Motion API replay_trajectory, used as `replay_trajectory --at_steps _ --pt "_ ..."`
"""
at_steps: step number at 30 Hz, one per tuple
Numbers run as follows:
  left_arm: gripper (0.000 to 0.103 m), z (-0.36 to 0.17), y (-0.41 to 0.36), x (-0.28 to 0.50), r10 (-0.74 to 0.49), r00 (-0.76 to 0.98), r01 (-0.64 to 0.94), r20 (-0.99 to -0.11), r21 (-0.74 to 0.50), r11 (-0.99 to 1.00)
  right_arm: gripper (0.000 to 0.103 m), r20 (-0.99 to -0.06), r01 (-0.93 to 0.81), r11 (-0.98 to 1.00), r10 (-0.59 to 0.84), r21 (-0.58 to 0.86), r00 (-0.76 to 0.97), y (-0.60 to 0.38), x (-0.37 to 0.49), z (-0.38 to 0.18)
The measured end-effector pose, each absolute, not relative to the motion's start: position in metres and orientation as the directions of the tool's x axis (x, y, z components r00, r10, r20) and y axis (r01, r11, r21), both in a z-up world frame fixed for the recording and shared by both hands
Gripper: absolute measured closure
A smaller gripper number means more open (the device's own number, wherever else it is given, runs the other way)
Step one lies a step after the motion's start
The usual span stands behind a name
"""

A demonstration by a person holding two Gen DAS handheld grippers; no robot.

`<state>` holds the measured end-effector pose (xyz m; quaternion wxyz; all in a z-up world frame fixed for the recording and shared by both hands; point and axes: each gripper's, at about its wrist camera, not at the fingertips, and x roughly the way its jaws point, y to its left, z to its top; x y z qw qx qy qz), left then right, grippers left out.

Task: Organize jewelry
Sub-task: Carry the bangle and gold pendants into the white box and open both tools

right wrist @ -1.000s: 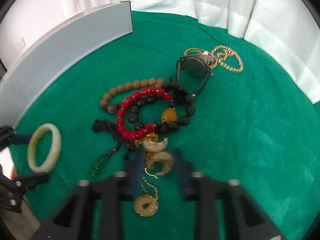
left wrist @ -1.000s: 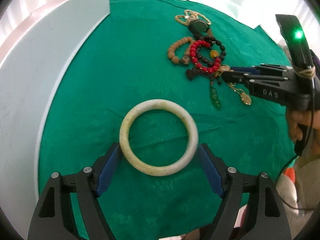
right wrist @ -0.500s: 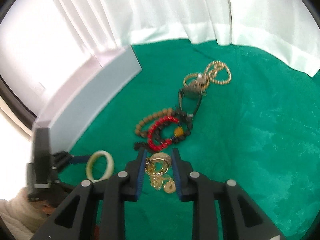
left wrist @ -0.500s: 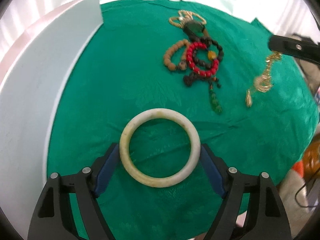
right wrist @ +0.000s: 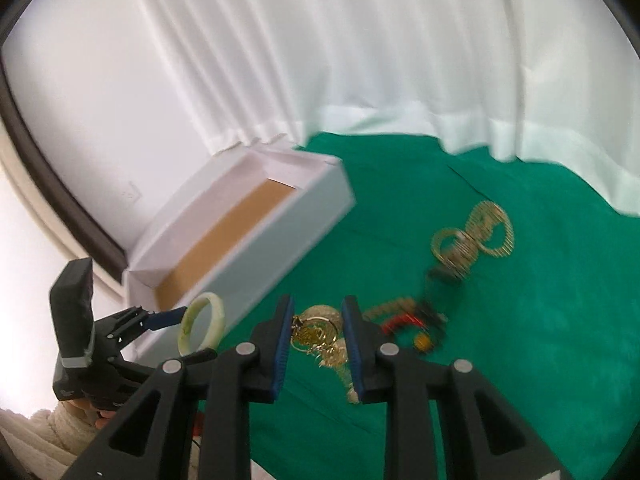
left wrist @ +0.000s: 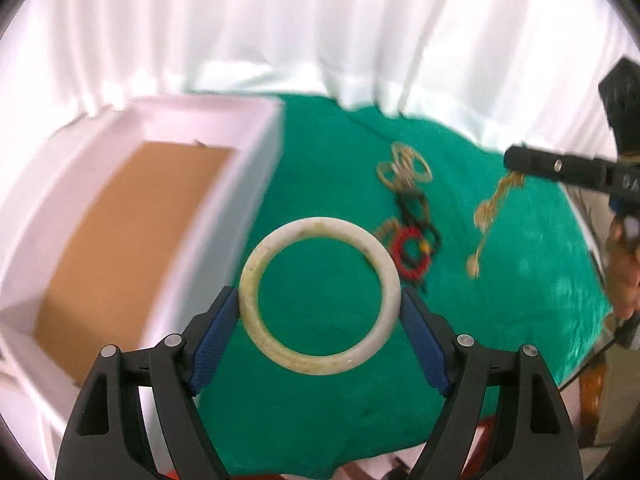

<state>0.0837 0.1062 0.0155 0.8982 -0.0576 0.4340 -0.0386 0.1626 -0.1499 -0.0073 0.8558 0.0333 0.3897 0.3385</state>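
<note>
My left gripper (left wrist: 320, 312) is shut on a pale jade bangle (left wrist: 320, 364) and holds it in the air above the green cloth. It also shows in the right wrist view (right wrist: 202, 328), next to the white box. My right gripper (right wrist: 316, 316) is shut on a tangle of gold chain jewelry (right wrist: 320, 334); in the left wrist view the chain (left wrist: 490, 216) hangs from its tips. The white box (left wrist: 168, 208) with a brown floor stands open at the left. More jewelry lies on the cloth: a red bead bracelet (left wrist: 412, 254) and gold chains (left wrist: 404, 170).
A green cloth (right wrist: 540, 320) covers the table. White curtains (right wrist: 360, 60) hang behind it. The white box (right wrist: 256, 232) stands at the cloth's left edge. The cloth's front edge falls away close below the left gripper.
Both grippers have risen and tilted up, each carrying its piece. The gold chain has left the pile. The box's open inside has come into view.
</note>
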Motion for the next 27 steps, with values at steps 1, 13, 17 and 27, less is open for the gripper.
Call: replay_trajectory --at_steps 1,13,17,27 --pt "0.022 0.024 0.119 0.080 -0.106 0.635 -0.003 -0.765 -0.140 0.990 0.078 -0.635 -0.574 0.753 0.621 0.320 0.460 -0.137 0.165 0.000" --pt "0.022 0.022 0.263 0.060 0.169 0.606 -0.330 -0.777 -0.052 0.942 0.078 -0.551 -0.772 0.559 0.764 0.304 0.336 0.052 0.167 0.041" --pt "0.022 -0.016 0.282 0.061 0.177 0.542 -0.376 -0.822 -0.049 0.925 0.078 -0.619 -0.773 0.556 0.733 0.305 0.282 0.111 0.178 0.003" --pt "0.016 -0.057 0.268 0.064 0.167 0.495 -0.360 -0.853 -0.026 0.933 0.035 -0.720 -0.703 0.653 0.628 0.281 0.296 0.140 0.188 -0.073"
